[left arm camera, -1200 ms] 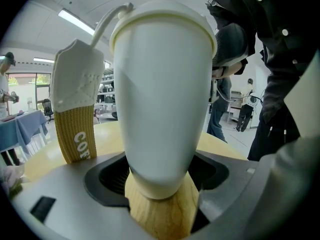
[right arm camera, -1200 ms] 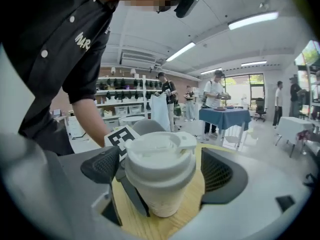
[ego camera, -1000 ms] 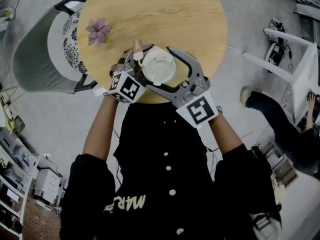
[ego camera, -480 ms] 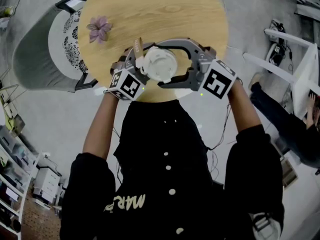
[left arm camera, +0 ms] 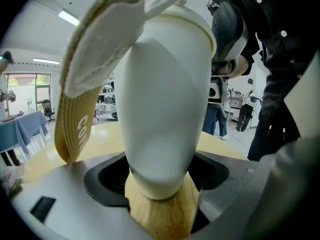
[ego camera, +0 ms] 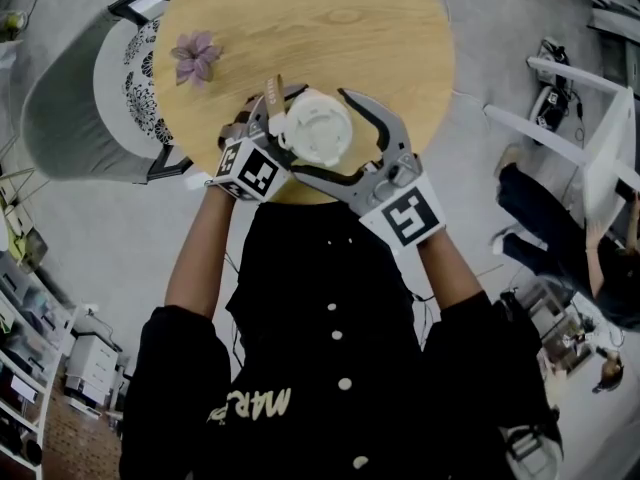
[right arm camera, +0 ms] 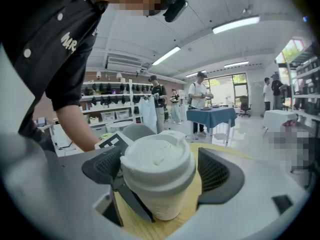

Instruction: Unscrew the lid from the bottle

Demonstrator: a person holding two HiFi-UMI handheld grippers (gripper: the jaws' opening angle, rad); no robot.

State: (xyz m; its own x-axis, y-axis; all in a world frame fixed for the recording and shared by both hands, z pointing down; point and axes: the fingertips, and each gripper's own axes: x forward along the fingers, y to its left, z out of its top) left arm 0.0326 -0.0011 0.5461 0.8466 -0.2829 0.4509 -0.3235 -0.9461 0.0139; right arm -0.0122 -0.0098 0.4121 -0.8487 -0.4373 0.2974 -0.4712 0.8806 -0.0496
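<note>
A white bottle [left arm camera: 165,104] with a tan strap [left arm camera: 80,104] stands near the front edge of the round wooden table [ego camera: 330,18]. My left gripper [ego camera: 283,123] is shut on the bottle's body, low down, from the left. The bottle's white lid [right arm camera: 157,161] sits between the jaws of my right gripper [right arm camera: 160,170]. Those jaws are opening; the left pad is next to the lid's rim and a gap shows at the right pad. In the head view the right gripper [ego camera: 316,131] reaches in from the near right around the lid [ego camera: 318,128].
A purple flower [ego camera: 196,60] lies on the table's far left. A grey chair [ego camera: 85,108] stands to the left of the table. To the right are a white table [ego camera: 605,158] and seated people [ego camera: 560,238].
My right gripper has swung back from the table's right side to the near right, around the lid. The left gripper and the bottle have stayed in place.
</note>
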